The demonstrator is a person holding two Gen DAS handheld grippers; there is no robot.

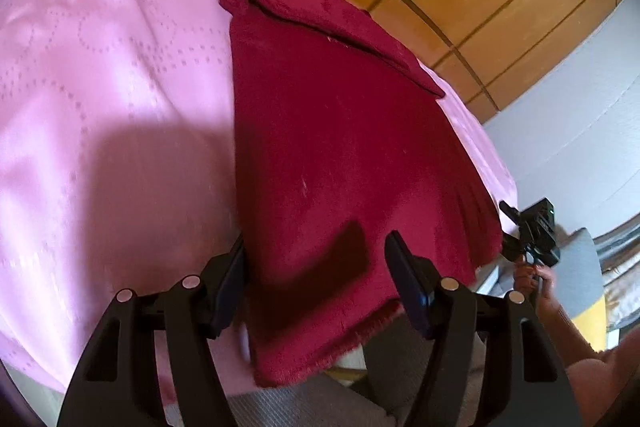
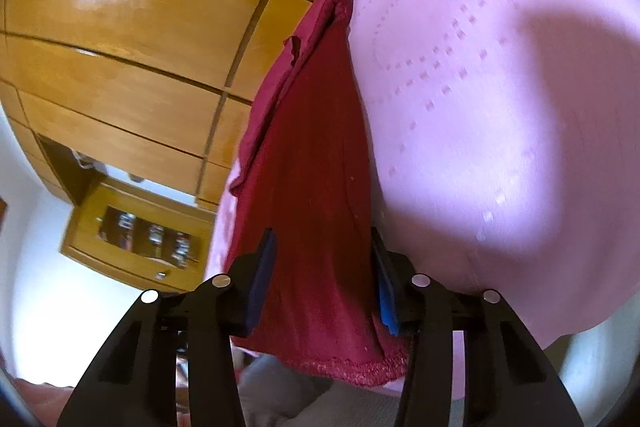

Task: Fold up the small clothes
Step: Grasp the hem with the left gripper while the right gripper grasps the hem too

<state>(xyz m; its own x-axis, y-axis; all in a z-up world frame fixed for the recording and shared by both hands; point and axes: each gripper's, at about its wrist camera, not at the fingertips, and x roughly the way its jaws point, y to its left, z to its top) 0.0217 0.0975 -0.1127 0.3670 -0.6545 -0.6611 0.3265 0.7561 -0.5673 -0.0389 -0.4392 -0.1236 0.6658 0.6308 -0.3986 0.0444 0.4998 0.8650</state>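
Crimson knit fabric, a small garment (image 1: 344,147), lies spread on a pale pink bedcover (image 1: 112,107) patterned with dotted rings, its near hem hanging a little past the cover's edge. In the left wrist view the garment fills the middle and runs from about six o'clock up to twelve, where a folded band crosses its far end. The left gripper (image 1: 316,247) hovers at six o'clock over the near hem; its jaws stand spread, the left finger at the cloth's left edge, the right finger above the fabric, and nothing is pinched between them. At four o'clock in that view the person's right hand (image 1: 536,283) holds the other tool's handle. In the right wrist view the same garment (image 2: 316,163) runs as a narrow strip from six o'clock toward twelve, with the bedcover (image 2: 500,87) at two to four o'clock and glossy wooden wardrobe doors (image 2: 128,59) at nine to eleven. The right gripper (image 2: 324,259) straddles the strip near its scalloped hem; whether its pads press the cloth I cannot tell.
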